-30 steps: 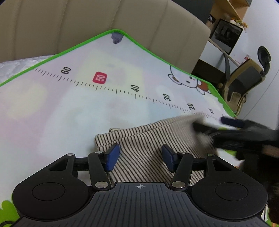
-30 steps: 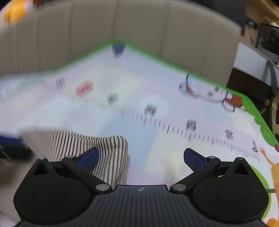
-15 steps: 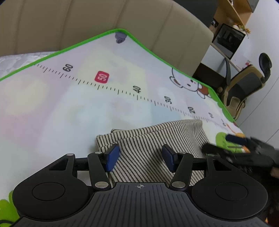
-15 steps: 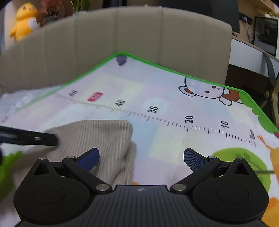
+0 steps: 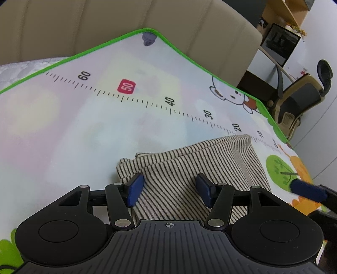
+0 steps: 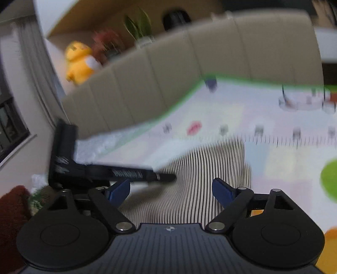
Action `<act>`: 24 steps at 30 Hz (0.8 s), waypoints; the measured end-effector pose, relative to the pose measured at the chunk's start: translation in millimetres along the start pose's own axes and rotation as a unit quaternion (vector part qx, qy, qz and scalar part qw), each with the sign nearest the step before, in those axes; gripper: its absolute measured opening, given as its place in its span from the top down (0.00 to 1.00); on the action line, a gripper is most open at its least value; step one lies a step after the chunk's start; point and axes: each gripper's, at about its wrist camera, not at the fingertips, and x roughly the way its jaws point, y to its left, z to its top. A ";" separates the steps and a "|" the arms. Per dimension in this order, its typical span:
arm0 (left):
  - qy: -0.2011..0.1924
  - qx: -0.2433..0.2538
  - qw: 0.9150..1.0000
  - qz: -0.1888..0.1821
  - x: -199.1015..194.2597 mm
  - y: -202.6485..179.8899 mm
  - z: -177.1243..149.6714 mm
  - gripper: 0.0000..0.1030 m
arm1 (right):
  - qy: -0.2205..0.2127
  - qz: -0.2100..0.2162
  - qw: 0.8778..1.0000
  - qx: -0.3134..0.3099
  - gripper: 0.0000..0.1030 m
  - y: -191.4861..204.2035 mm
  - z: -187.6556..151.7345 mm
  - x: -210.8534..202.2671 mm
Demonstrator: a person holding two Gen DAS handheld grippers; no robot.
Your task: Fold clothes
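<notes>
A beige garment with thin dark stripes [image 5: 195, 168] lies folded flat on the play mat [image 5: 84, 126]. My left gripper [image 5: 170, 189] hovers over the garment's near left part, its blue pads apart with no fabric pinched. At the right edge of this view one blue fingertip [image 5: 307, 189] of my right gripper shows, off the garment. In the blurred right wrist view my right gripper [image 6: 170, 191] is over the garment [image 6: 200, 179], its jaws closing but still wide, the cloth below them. A black left gripper finger [image 6: 134, 173] reaches in from the left.
A beige padded sofa back [image 5: 147, 19] borders the mat's far green edge. An office chair [image 5: 299, 101] and a dark monitor [image 5: 280, 46] stand beyond the right side. A yellow plush toy [image 6: 79, 63] and plants sit behind the sofa. A dark red cloth [image 6: 12, 210] is at the lower left.
My right gripper left the garment's far right corner and drew back to the right; its view has swung left and its jaws have narrowed. The left gripper and the garment kept still.
</notes>
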 end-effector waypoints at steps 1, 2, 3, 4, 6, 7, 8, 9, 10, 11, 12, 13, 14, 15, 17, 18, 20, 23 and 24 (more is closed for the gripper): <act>0.001 -0.001 1.000 0.000 0.9 0.7 -0.2 0.40 | 0.021 -0.014 1.000 0.008 0.18 -3.7 -5.5 12.2; 0.002 0.000 1.000 -0.001 1.2 0.3 -0.6 0.40 | 0.036 -0.029 0.999 0.014 0.17 -7.3 -12.0 23.0; 0.003 0.001 1.000 -0.001 1.5 -0.2 -1.0 0.40 | 0.033 -0.031 0.999 0.019 0.16 -7.5 -14.3 24.4; 0.003 0.002 1.000 -0.002 1.8 -0.7 -1.4 0.40 | 0.026 -0.029 0.999 0.023 0.15 -5.1 -13.2 20.3; 0.004 0.008 1.000 0.002 1.2 -1.9 -2.4 0.40 | 0.014 -0.012 0.999 0.043 0.12 -1.5 -9.7 6.9; 0.004 0.012 1.000 0.004 0.8 -2.5 -2.9 0.40 | 0.014 0.000 0.998 0.054 0.09 -1.1 -9.6 0.4; 0.004 0.008 1.000 0.003 0.8 -1.5 -2.2 0.40 | 0.017 0.012 0.998 0.064 0.08 -1.0 -9.9 -5.6; 0.006 0.003 1.000 0.002 1.0 -0.8 -1.1 0.40 | 0.021 0.024 0.997 0.074 0.07 -2.0 -11.1 -10.5; 0.006 0.001 1.000 0.001 0.9 -0.6 -0.6 0.40 | 0.026 0.035 0.996 0.084 0.05 -3.5 -12.6 -14.8; 0.007 -0.001 1.000 0.001 0.8 -0.4 -0.1 0.40 | 0.038 0.049 0.993 0.104 0.05 -6.2 -17.0 -15.5; 0.006 -0.001 1.000 0.002 0.5 -0.8 -0.2 0.40 | 0.052 0.064 0.988 0.129 0.05 -9.5 -22.5 -14.7; 0.006 0.000 1.000 0.003 0.2 -1.3 -0.3 0.40 | 0.070 0.077 0.981 0.163 0.05 -14.1 -30.2 -11.2; 0.006 0.000 1.000 0.004 -0.1 -1.8 -0.4 0.39 | 0.085 0.084 0.973 0.198 0.06 -18.1 -38.4 -5.8; 0.004 -0.002 1.000 0.003 -1.8 -1.5 0.1 0.39 | 0.093 0.087 0.967 0.222 0.07 -21.8 -45.1 -0.8; -0.003 -0.008 1.000 0.002 -7.9 -0.9 1.8 0.40 | 0.090 0.076 0.963 0.241 0.23 -27.0 -49.6 5.2; -0.014 -0.010 1.000 0.002 -15.6 -0.9 3.4 0.39 | 0.088 0.070 0.962 0.248 0.26 -29.3 -51.1 7.9; -0.056 0.009 0.998 0.007 -37.4 -4.6 7.7 0.31 | 0.072 0.061 0.961 0.259 0.31 -35.3 -47.3 10.0; -0.106 0.051 0.993 0.001 -54.2 -10.5 18.5 0.18 | 0.066 0.049 0.960 0.266 0.32 -44.6 -37.1 14.6; -0.108 0.051 0.993 -0.007 -51.0 -8.9 23.5 0.18 | 0.070 0.051 0.958 0.272 0.32 -47.8 -34.4 16.3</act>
